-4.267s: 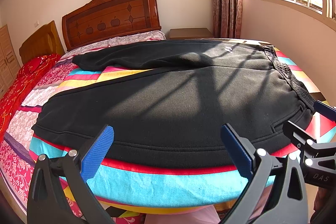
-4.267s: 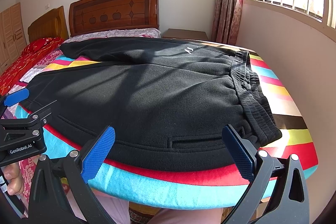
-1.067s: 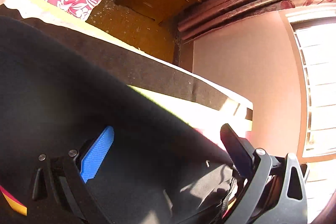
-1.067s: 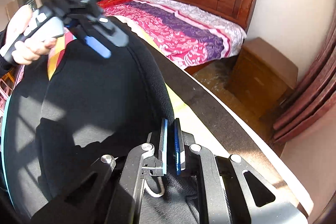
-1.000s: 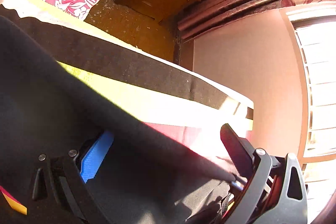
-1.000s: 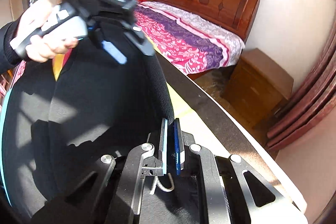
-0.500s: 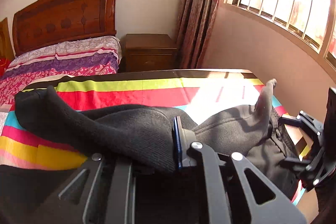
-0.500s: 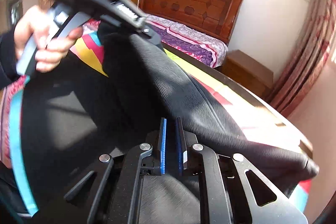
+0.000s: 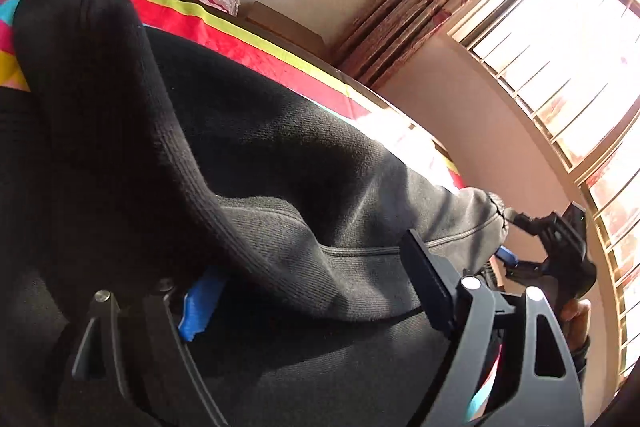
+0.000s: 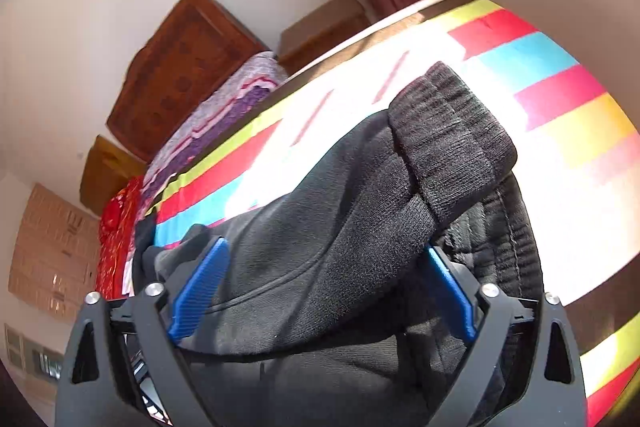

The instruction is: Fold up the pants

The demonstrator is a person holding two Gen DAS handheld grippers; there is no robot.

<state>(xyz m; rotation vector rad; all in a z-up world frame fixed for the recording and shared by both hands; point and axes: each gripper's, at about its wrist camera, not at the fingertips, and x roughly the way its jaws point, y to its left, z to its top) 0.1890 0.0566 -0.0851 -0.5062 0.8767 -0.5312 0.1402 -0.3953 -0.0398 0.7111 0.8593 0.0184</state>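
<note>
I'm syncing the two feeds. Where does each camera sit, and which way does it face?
Left wrist: on the left hand-held gripper, facing over the black pants toward the window; the other hand shows.
Right wrist: on the right hand-held gripper, facing the pants cuff and striped bedspread.
Shared: pants, bedspread, headboard.

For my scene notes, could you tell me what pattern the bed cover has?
The bed cover has bright stripes: red, cyan, pink, yellow, lime; clearest in the right wrist view.
</note>
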